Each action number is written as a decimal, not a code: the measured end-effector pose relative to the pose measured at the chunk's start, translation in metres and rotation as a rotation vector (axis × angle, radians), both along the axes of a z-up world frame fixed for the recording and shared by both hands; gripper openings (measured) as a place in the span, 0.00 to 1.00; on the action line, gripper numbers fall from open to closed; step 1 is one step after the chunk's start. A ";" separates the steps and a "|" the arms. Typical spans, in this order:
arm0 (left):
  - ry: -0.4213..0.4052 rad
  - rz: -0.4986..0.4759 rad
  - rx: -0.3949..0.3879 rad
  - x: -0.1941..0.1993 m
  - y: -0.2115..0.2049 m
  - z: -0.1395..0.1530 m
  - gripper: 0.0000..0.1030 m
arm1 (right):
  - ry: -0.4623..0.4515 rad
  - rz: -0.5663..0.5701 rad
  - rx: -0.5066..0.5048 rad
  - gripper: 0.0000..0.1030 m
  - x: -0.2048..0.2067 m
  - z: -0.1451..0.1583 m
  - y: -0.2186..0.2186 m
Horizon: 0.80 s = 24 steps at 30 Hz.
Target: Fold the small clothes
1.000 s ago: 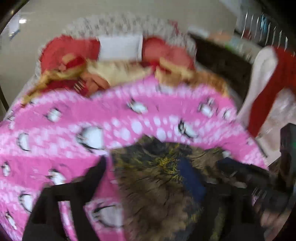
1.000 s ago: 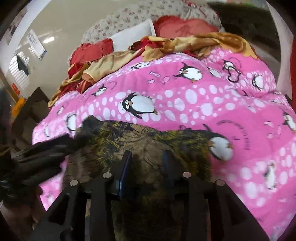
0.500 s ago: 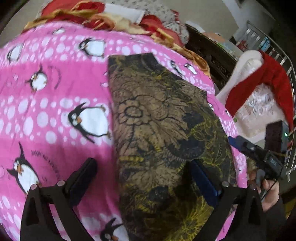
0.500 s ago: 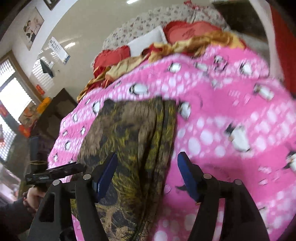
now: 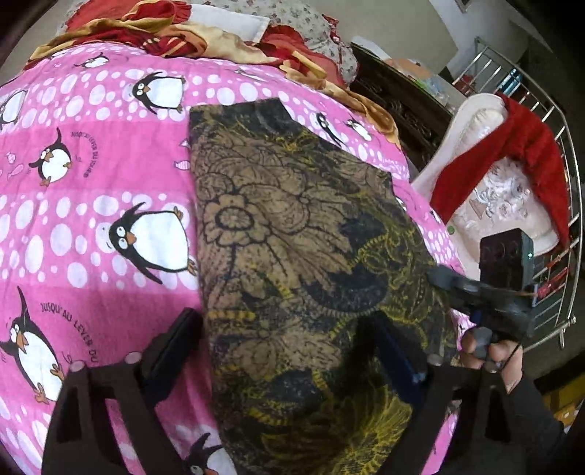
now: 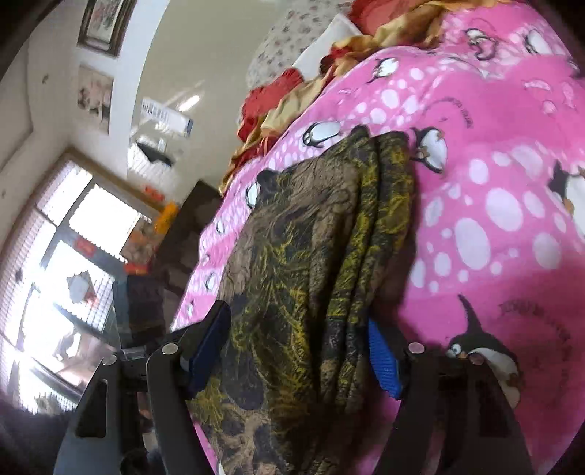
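Brown-and-yellow patterned cloth, a small folded garment, lies flat on a pink penguin-print blanket that covers the bed. In the left wrist view it runs as a long strip from the near edge of the bed toward the far end, close to the bed's right edge. In the right wrist view the same garment shows stacked layers along its right side, where the folded edges sit one on another.

The left claw stands wide open over the near part of the garment. Its left finger hangs above the pink blanket just beside the garment's left edge, and its right finger is over the cloth itself. It holds nothing; whether the tips touch the fabric cannot be told.

The right claw is also spread wide and holds nothing. Its blue-padded fingers straddle the near end of the garment, one at each side. In the left wrist view, the right claw appears at the garment's right edge, held in a hand.

At the far end of the bed lies a heap of red and gold fabric.
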<state>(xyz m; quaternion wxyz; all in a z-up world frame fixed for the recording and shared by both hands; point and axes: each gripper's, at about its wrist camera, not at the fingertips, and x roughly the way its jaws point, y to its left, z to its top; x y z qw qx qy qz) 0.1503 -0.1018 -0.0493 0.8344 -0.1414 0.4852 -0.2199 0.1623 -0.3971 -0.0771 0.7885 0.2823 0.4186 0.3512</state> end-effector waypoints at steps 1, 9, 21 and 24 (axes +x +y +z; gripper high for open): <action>0.000 0.009 0.002 0.001 0.001 0.001 0.80 | -0.011 -0.045 -0.077 0.51 0.002 0.001 0.001; 0.013 0.043 -0.030 0.003 0.015 0.000 0.56 | -0.049 -0.094 -0.216 0.44 0.006 0.005 0.013; -0.058 0.127 -0.116 -0.027 0.045 0.032 0.23 | -0.127 -0.110 -0.278 0.09 -0.008 0.058 0.043; -0.099 0.149 -0.137 -0.036 0.081 0.054 0.23 | -0.157 -0.092 -0.244 0.09 -0.012 0.077 0.056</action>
